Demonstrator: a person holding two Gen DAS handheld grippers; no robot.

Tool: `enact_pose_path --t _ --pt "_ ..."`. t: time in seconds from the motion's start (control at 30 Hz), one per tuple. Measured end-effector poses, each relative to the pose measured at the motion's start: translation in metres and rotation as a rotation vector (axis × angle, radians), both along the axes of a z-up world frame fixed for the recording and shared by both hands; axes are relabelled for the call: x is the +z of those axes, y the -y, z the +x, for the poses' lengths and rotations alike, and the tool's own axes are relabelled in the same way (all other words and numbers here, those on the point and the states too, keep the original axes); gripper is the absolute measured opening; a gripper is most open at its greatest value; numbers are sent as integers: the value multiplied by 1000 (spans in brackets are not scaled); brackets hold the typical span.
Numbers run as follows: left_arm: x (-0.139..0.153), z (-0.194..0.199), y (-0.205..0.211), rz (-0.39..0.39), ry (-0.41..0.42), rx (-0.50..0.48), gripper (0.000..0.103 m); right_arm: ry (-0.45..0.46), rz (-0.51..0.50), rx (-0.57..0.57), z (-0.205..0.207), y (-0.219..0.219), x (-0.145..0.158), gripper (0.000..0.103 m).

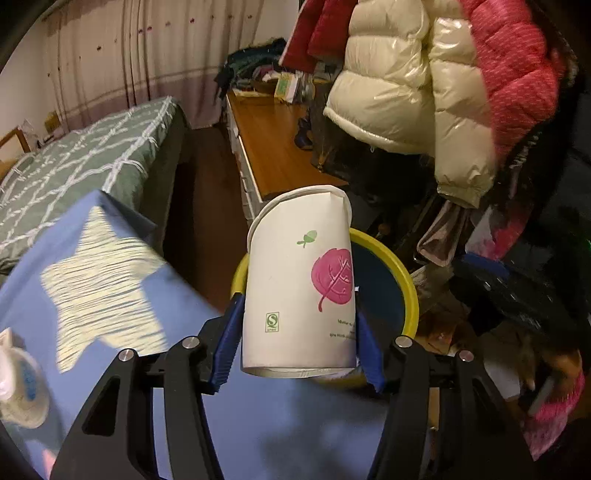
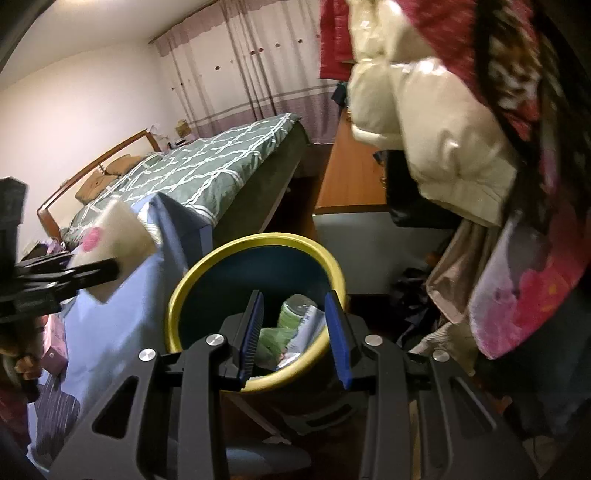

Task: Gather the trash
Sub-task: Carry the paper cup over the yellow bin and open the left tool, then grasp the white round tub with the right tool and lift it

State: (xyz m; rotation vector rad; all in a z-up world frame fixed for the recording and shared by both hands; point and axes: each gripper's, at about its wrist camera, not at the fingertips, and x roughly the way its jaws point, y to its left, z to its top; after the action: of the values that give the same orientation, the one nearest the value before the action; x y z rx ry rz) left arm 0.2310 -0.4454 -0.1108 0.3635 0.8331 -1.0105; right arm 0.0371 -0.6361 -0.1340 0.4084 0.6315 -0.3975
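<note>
A crushed paper cup [image 1: 299,284] is clamped in the left tool [image 1: 299,332] above the yellow-rimmed bin [image 2: 255,295]; the right tool [image 2: 293,332] is held part-open, empty, over that bin.

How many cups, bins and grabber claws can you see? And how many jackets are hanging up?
Cups: 1, paper cup
Bins: 1, yellow-rimmed bin
Grabber claws: 2, left gripper holding the cup, right gripper with nothing in it
Jackets: at least 3, cream jacket, pink jacket, red jacket
Total: 7
</note>
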Motion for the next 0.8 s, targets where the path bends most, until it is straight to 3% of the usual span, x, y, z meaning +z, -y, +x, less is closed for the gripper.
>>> enact_pose_path --t 0.03,0.17,0.3,0.47,0.6,0.8 --pt "-4 2 8 6 -4 7 59 5 8 -8 -2 4 -1 34" --pt "-9 5 30 5 -9 31 86 16 24 -26 -8 13 -3 37" --pt "9 2 15 -52 12 47 86 9 34 -23 -8 12 -5 37" --pt "47 -5 -52 -159 96 128 94 -5 44 7 2 3 -9 38" --pt "70 -6 -119 -214 157 221 94 -17 36 46 14 -12 -9 38" --pt "81 0 -246 -259 244 445 98 -45 9 137 39 -49 -5 38"
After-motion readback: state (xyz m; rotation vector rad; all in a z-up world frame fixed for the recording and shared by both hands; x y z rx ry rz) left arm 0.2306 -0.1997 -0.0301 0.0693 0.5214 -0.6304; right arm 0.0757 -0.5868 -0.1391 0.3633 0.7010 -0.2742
